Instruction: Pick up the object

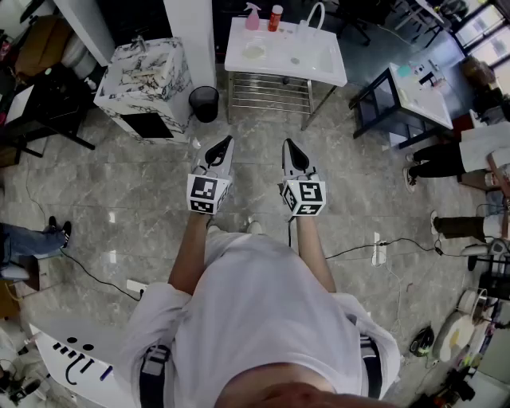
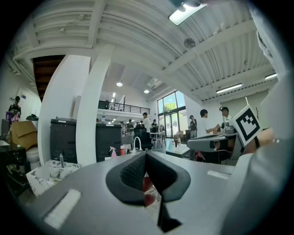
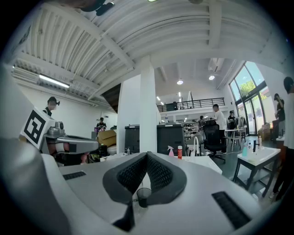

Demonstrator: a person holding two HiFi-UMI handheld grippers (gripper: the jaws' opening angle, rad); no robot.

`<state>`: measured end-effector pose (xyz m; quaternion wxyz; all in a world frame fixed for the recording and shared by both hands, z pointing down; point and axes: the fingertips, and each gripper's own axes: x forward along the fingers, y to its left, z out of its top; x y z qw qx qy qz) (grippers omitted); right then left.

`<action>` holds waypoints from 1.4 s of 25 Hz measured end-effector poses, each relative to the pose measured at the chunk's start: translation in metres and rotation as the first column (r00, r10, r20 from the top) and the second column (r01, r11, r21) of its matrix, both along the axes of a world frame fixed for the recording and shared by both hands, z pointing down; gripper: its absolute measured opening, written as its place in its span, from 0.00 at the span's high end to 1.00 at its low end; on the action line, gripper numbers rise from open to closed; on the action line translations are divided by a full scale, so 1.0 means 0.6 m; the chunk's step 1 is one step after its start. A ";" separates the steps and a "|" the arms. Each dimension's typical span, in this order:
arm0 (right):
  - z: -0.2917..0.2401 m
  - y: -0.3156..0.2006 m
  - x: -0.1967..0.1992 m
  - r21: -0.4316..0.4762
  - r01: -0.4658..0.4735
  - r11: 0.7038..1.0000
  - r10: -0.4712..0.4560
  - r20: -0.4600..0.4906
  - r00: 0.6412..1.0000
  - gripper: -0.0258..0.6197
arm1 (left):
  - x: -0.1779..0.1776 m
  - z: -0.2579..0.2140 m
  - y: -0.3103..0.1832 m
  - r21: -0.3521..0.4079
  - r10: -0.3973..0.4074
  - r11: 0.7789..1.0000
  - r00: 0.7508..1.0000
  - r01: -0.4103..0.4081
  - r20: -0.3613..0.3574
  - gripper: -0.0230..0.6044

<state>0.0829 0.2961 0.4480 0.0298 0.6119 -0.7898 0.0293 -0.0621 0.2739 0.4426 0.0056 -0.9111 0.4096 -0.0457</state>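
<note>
Grey stone floor (image 1: 103,187), open workshop. White table (image 1: 239,57) ahead carries a sprayer (image 1: 253,16) and a red bottle (image 1: 275,17); which one is the object cannot be told. Bin (image 1: 204,103) and marbled box (image 1: 143,80) stand to its left. Left gripper (image 1: 227,143) and right gripper (image 1: 288,147) are well short of the table, jaws together, empty.

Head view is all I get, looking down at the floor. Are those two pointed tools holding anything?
Observer: No. Seen along its own jaws, the left gripper has its tips together with nothing between them.
Operator: And the other one?
Observer: The right gripper is shut and empty too.
Operator: What is out ahead of them?
Observer: Past the white table, a balcony railing runs high across the room, above anything your view takes in.
</note>
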 end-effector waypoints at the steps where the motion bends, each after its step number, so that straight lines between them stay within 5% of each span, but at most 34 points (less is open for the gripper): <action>1: 0.001 -0.001 0.004 0.004 -0.003 1.000 0.003 0.001 1.000 0.96 | 0.003 0.002 -0.001 0.001 0.001 1.000 1.000 -0.001 0.005 0.97; 14: 0.017 -0.008 0.066 0.017 -0.002 1.000 0.002 0.016 1.000 0.96 | 0.050 0.025 0.004 0.002 -0.008 1.000 0.999 0.008 0.050 0.97; 24: 0.083 -0.049 0.106 -0.023 0.054 0.998 -0.054 0.032 0.998 0.96 | 0.024 0.078 0.003 -0.058 -0.106 0.992 0.988 0.113 0.110 0.97; 35: 0.067 -0.189 0.099 -0.008 0.066 0.998 -0.066 0.035 0.997 0.96 | 0.024 0.077 -0.189 -0.013 -0.129 0.991 0.988 0.130 0.081 0.97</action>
